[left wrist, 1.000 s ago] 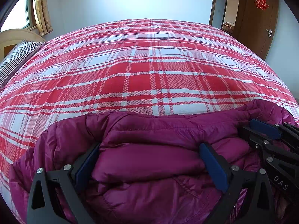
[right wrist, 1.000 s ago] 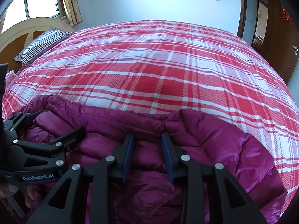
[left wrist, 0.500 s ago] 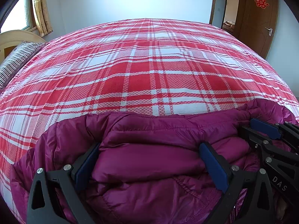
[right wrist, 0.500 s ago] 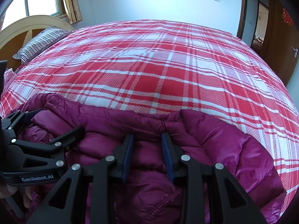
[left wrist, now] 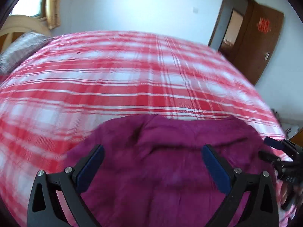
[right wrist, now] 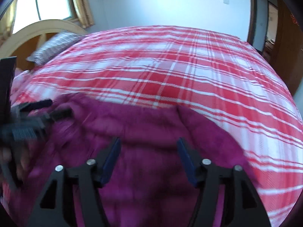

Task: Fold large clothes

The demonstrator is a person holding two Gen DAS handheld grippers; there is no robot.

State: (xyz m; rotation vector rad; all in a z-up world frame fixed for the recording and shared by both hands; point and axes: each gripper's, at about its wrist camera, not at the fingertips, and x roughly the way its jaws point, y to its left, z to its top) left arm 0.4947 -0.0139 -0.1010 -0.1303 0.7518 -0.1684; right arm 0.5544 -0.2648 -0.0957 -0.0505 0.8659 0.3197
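Note:
A magenta puffer jacket [left wrist: 170, 151] lies bunched on the near part of the red and white plaid bed cover [left wrist: 132, 75]. My left gripper [left wrist: 153, 151] hovers over it, open wide, with its blue pads clear of the fabric. In the right wrist view the same jacket [right wrist: 151, 128] fills the foreground. My right gripper [right wrist: 149, 145] hangs above it with its jaws opening; the fabric lies below and between the pads, which do not press on it. Each gripper shows in the other's view, the left gripper [right wrist: 55, 108] at the left edge and the right gripper [left wrist: 269, 148] at the right edge. Both views are blurred.
A striped pillow [right wrist: 55, 45] leans on a pale arched headboard [right wrist: 37, 30] at the far left, under a curtained window [right wrist: 53, 0]. A brown door [left wrist: 255, 43] stands at the far right. The plaid cover [right wrist: 170, 66] stretches flat beyond the jacket.
My right gripper's jaws have spread and let go of the jacket fold they pinched. Both grippers have lifted off the jacket, and the left one no longer straddles a fold.

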